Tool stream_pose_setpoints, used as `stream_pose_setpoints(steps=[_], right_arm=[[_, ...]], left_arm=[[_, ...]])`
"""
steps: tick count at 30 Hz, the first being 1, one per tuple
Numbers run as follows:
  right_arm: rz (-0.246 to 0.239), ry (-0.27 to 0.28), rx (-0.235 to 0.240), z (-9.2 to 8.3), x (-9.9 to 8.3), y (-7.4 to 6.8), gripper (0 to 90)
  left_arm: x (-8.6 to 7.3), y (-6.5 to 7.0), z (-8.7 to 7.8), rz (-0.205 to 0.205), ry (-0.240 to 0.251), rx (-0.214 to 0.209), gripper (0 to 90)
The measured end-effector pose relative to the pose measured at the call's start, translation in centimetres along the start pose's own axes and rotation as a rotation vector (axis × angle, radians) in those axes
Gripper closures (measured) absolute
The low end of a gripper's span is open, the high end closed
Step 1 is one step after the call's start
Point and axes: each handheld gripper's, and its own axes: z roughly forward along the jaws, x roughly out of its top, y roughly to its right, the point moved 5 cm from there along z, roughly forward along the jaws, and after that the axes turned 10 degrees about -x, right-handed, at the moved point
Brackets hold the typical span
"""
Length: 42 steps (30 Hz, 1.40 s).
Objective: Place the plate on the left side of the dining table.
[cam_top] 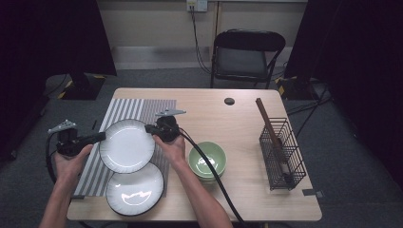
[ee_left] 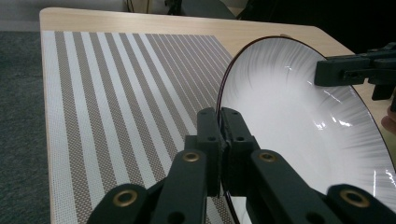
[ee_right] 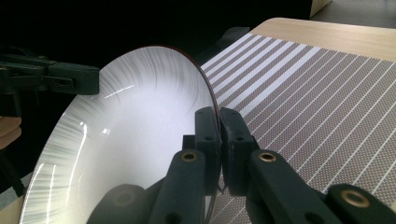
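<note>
A white plate (cam_top: 127, 145) with a dark rim hangs above the striped placemat (cam_top: 126, 110), held from both sides. My left gripper (cam_top: 101, 137) is shut on its left rim, and my right gripper (cam_top: 149, 128) is shut on its right rim. In the left gripper view the jaws pinch the plate (ee_left: 299, 121) edge at my left gripper (ee_left: 223, 122), with the other gripper (ee_left: 348, 70) clamped on the far rim. The right gripper view shows the same plate (ee_right: 135, 135) edge pinched by my right gripper (ee_right: 218, 120). A second white plate (cam_top: 135, 189) lies on the table below it.
A stack of green bowls (cam_top: 207, 161) sits just right of my right forearm. A black wire basket (cam_top: 281, 154) with a wooden-handled tool stands at the right. A dark chair (cam_top: 247, 52) is behind the table's far edge.
</note>
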Motion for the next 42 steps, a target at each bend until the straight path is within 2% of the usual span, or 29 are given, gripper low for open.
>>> stream_pose_setpoints(steps=[1, 8, 12, 26, 30, 42], right_arm=[[0.001, -0.002, -0.003, 0.0, 0.1, 0.0, 87.0], [-0.015, -0.010, -0.014, 0.6, 0.7, 0.1, 87.0], [-0.011, -0.005, -0.017, 0.9, 1.2, 0.1, 87.0], [-0.007, -0.014, -0.041, 2.1, 2.1, 0.7, 86.9], [-0.013, -0.018, -0.053, 2.5, 2.3, 1.0, 86.7], [0.013, -0.042, -0.087, 4.4, 1.7, 1.6, 86.5]], left_arm=[[0.0, -0.2, 0.0, 0.011, -0.004, 0.002, 87.7], [0.6, -0.7, 0.3, 0.008, -0.008, 0.009, 87.7], [1.1, -1.0, 0.3, 0.005, 0.002, 0.013, 87.8], [2.2, -2.3, 1.1, 0.014, -0.009, 0.028, 87.8], [2.3, -2.7, 1.6, 0.008, -0.009, 0.022, 87.8], [1.7, -4.5, 3.0, -0.008, -0.024, 0.029, 87.7]])
